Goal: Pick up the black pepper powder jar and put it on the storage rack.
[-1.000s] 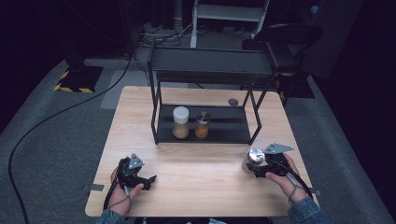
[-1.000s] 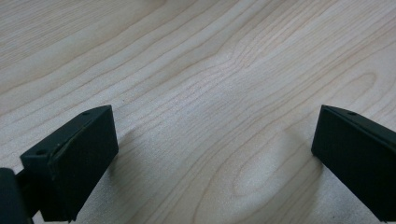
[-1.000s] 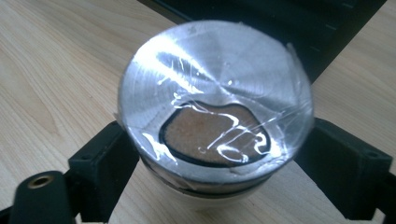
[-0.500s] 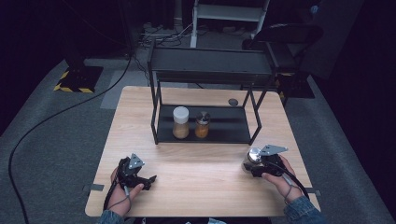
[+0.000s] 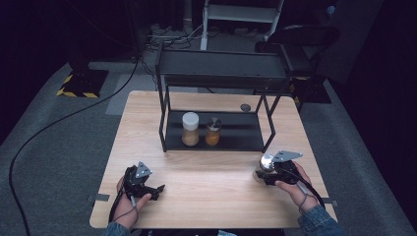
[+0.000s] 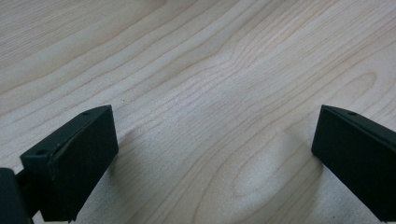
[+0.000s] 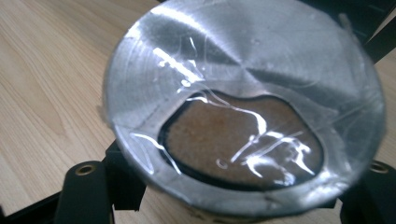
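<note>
right gripper [image 5: 263, 173] jaws just closed, pinching silver-lidded round spice jar [image 7: 243, 112] near the light wooden table's [image 5: 206, 167] right front | left gripper [image 5: 156, 189] jaws spread, idle | risk: smooth jar slips or tilts when lifted; could clip black metal shelf rack [image 5: 216, 73]

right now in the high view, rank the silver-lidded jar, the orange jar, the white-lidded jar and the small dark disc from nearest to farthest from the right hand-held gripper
1. silver-lidded jar: between the jaws of the right hand-held gripper, which have just closed on it.
2. orange jar: on the rack's lower shelf, toward the middle.
3. white-lidded jar and small dark disc, behind the rack on the table: too close to call.
</note>
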A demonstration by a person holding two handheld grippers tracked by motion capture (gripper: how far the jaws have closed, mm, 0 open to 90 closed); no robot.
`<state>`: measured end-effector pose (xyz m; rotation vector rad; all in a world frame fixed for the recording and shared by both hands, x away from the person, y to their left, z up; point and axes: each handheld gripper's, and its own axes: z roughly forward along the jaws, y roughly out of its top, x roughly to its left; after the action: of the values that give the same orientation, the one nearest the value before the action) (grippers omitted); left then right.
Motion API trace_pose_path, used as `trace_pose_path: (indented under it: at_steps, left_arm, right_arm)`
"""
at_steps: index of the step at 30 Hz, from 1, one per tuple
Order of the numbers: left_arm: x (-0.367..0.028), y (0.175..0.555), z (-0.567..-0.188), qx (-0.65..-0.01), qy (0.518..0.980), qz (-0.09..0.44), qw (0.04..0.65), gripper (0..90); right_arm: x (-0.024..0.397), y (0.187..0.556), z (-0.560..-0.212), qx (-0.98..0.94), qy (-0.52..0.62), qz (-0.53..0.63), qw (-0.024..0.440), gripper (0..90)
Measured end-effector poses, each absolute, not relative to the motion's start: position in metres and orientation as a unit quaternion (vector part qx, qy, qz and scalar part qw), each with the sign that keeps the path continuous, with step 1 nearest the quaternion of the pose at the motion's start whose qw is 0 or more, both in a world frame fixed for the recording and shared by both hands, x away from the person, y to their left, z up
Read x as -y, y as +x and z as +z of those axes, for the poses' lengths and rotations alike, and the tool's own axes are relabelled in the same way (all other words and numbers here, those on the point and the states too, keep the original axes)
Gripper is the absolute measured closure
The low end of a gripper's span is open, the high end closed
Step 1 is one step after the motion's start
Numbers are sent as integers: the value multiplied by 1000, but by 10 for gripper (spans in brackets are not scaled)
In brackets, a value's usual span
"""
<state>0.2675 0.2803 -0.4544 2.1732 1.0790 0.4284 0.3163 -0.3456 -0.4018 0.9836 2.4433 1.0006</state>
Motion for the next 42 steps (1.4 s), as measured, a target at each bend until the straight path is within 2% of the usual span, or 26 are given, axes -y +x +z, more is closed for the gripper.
trace_pose_path:
  at_steps: [42]
  left_arm:
    - [-280, 268, -454, -413, 832, 164, 333, 3]
  right_arm:
    - [323, 354, -333, -852, 318, 375, 181, 313]
